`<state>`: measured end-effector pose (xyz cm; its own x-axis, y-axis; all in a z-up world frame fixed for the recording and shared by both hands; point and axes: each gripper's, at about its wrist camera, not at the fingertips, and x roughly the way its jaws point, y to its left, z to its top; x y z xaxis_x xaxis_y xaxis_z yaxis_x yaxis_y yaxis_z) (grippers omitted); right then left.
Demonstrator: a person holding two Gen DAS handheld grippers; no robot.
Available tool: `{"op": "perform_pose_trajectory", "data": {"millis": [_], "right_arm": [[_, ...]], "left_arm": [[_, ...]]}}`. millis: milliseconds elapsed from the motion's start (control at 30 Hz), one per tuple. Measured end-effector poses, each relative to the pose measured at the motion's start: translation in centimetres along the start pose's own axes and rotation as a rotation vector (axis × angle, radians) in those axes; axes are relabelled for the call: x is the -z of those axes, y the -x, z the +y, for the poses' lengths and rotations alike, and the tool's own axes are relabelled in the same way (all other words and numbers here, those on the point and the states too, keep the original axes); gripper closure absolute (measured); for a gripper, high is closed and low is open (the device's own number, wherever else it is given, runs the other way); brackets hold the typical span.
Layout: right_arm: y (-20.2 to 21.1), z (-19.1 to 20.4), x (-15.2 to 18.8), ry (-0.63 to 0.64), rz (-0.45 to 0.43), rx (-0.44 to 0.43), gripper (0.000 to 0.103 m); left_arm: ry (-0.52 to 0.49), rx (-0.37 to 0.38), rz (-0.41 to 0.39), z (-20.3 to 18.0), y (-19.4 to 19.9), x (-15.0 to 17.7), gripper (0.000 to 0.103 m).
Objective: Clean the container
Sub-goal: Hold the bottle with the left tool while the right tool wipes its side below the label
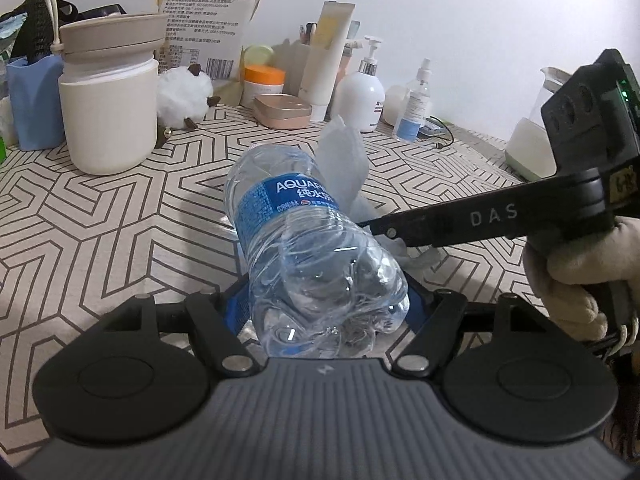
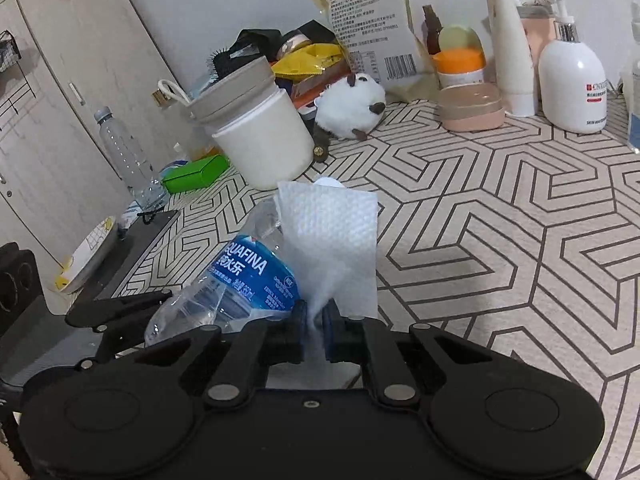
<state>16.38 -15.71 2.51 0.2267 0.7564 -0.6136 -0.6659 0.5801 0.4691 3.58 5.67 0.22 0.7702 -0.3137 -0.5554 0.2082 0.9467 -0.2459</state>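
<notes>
Left gripper (image 1: 328,300) clamped around base of Aquafina bottle (image 1: 304,232), keeping it steady, neck pointing away. Right gripper (image 2: 316,320) pinched on paper towel (image 2: 332,232), pressed beside bottle's label, probably for wiping. Behind bottle, white cup (image 2: 264,136).

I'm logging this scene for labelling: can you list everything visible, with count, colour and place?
Water bottle: one, clear with blue label, on its side in the left gripper.
Paper towel: one, white, against the bottle.
Lidded jar: one, white with beige lid, back left.
Plush sheep: one, white, beside the jar.
Pump bottle: one, white, by the wall.
Printed pouch: one, tan, leaning on the wall.
Tablecloth: beige, geometric lines.
Left gripper: black, clamping the bottle.
Right gripper: black, pinching the towel.
</notes>
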Motion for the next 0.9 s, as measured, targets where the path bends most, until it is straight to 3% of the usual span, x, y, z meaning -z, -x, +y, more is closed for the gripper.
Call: {"op": "perform_pose_trajectory", "data": {"millis": [67, 167, 233, 467, 633, 733, 900], "right_arm": [[0.2, 0.0, 0.0, -0.002, -0.009, -0.007, 0.090], [0.5, 0.1, -0.1, -0.016, -0.021, -0.061, 0.090], [0.7, 0.4, -0.1, -0.016, -0.024, -0.119, 0.089], [0.9, 1.1, -0.1, -0.004, -0.035, -0.156, 0.089], [0.9, 1.0, -0.1, -0.036, -0.041, -0.266, 0.088], [0.7, 0.7, -0.1, -0.056, -0.039, -0.287, 0.088], [0.0, -0.2, 0.0, -0.091, -0.028, -0.267, 0.088]], "left_arm": [[0.007, -0.035, -0.001, 0.0, -0.1, 0.0, 0.017], [0.029, -0.055, -0.005, 0.3, 0.0, -0.1, 0.014], [0.040, -0.054, -0.008, 0.5, 0.0, -0.1, 0.014], [0.043, -0.074, -0.008, 0.4, 0.0, -0.1, 0.013], [0.043, -0.075, -0.013, 1.0, -0.1, 0.0, 0.013], [0.038, -0.121, -0.010, 0.7, -0.1, 0.0, 0.013], [0.026, -0.128, -0.002, 0.6, -0.2, -0.1, 0.014]]}}
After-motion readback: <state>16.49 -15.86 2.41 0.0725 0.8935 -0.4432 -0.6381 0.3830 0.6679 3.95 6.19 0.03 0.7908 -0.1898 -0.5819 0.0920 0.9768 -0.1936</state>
